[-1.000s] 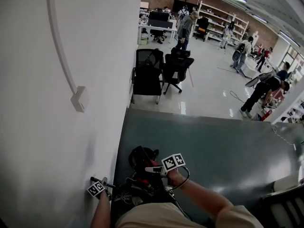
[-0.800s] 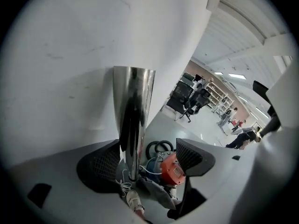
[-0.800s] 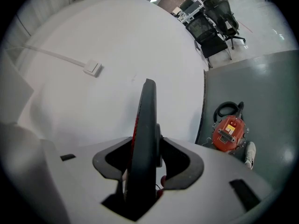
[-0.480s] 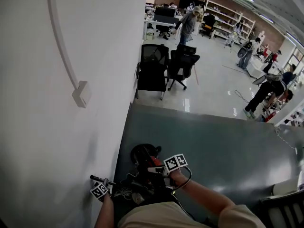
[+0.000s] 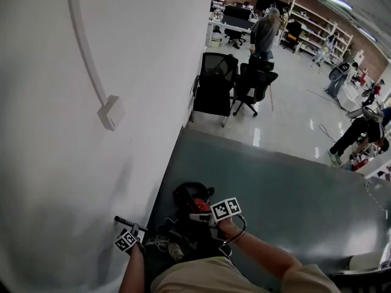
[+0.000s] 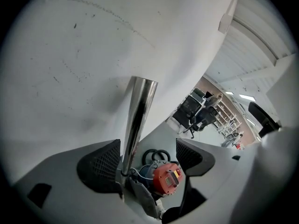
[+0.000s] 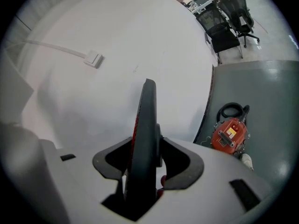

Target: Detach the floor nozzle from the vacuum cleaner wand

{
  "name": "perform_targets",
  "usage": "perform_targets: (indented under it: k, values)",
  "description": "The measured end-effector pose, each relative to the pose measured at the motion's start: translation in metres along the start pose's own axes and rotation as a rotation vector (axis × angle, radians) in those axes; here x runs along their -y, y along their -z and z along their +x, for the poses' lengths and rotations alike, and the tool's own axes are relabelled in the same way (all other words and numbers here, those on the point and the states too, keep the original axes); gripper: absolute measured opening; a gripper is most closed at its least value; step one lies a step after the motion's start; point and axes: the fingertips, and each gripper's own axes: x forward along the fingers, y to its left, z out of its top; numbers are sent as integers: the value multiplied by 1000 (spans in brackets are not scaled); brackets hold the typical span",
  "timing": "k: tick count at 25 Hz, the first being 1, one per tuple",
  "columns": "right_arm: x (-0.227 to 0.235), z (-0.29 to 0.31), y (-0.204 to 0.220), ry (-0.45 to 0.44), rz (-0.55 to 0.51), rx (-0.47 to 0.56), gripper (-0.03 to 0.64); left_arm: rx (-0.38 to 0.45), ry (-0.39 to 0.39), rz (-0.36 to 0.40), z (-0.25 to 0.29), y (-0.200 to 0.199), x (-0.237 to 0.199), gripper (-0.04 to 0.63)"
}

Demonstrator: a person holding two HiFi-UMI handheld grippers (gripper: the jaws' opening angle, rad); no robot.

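left tongs (image 5: 135, 231): beside white wall (image 5: 55, 163) | wand (image 5: 127, 223): at left tongs | right tongs (image 5: 198, 217): over vacuum cleaner (image 5: 188, 198)

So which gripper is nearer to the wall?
Left. The left gripper is close beside the wall. The right gripper, shut on a dark part, is farther out, above the grey floor.

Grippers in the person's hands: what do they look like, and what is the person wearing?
The left gripper and right gripper have pale grey bodies and dark jaws; the left's pads show a fine mesh. Each carries a white cube with black square markers. A thin dark cable loops by the right one. The forearms are bare of sleeves; the top is beige.
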Motion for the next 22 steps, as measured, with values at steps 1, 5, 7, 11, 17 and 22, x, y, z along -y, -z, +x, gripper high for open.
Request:
perform_targets:
  k: [1,5,7,11,17,22]
  values:
    - [2,-5,-5,-11,-3,2,198,9,-4,-16,-4,3,5,362]
    - [9,-35,-32,-55,-25,8,198,90,-23,-98,-27,10,34,362]
    - [12,-55,-48,-75,-40,9,198,151,-13,-146,-41,13,57,362]
    - [15,-101,-80,-133,-73,29,198,264,65,-195,-62,14,125,360]
    - [22,-166,-109,-209,-126,37,198,416,126,-129,-111,10,236,360]
    - [32,-182,-120,-219,-164,-1,198,532,219,-80,-156,7,299,348]
